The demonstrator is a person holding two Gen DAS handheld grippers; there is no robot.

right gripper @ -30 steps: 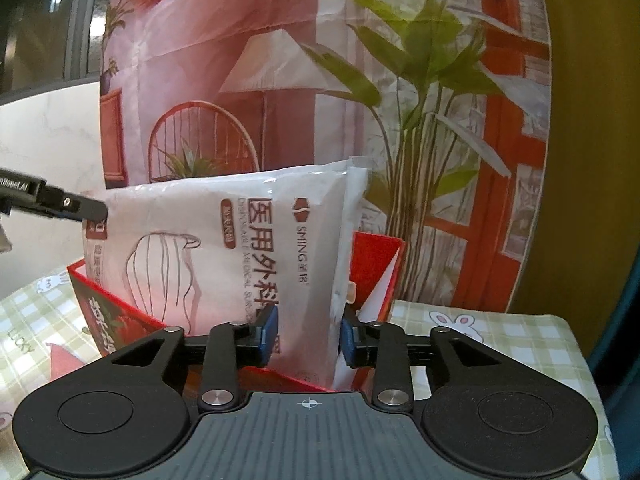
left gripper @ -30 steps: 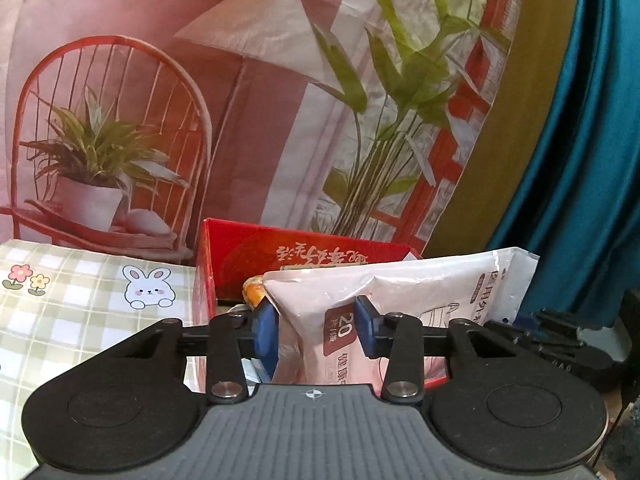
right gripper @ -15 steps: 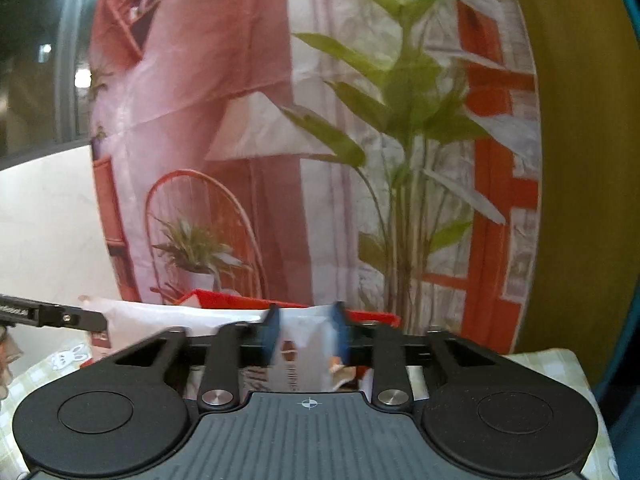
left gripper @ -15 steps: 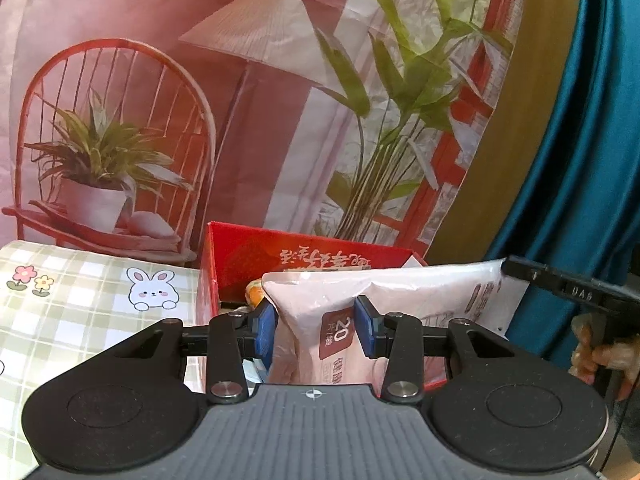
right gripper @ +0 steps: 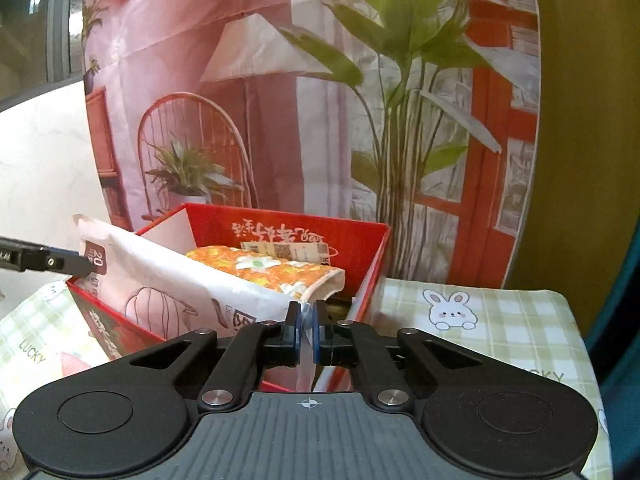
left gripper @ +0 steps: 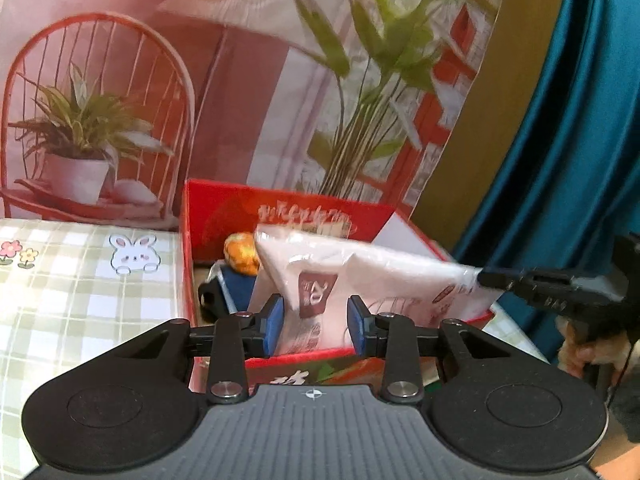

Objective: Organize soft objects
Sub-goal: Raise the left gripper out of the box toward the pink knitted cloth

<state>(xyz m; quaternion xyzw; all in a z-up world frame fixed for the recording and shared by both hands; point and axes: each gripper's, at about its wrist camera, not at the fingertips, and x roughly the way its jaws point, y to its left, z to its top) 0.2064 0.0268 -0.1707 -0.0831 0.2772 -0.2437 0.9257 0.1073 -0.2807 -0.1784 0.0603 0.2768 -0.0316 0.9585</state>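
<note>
Red cardboard box (right gripper: 360, 248) on desk (right gripper: 500, 320) with green check cloth, rabbit print; open top.

White mask packet (left gripper: 384, 276): lying tilted across the box, one end over the near rim, other end toward the far wall.

Left hand-held gripper (left gripper: 316, 322): jaws partly apart and just closing further, packet end between the blue pads (contact with the pads not clear).

Right hand-held gripper (right gripper: 305, 334): jaws just drawn nearly together, pinching the packet's thin clear edge.

Orange floral pouch (right gripper: 272, 270): inside box, behind the packet.

Dark blue item (left gripper: 236, 292): box floor, partly hidden.

Backdrop: printed chair and plant scene (right gripper: 192, 152).
</note>
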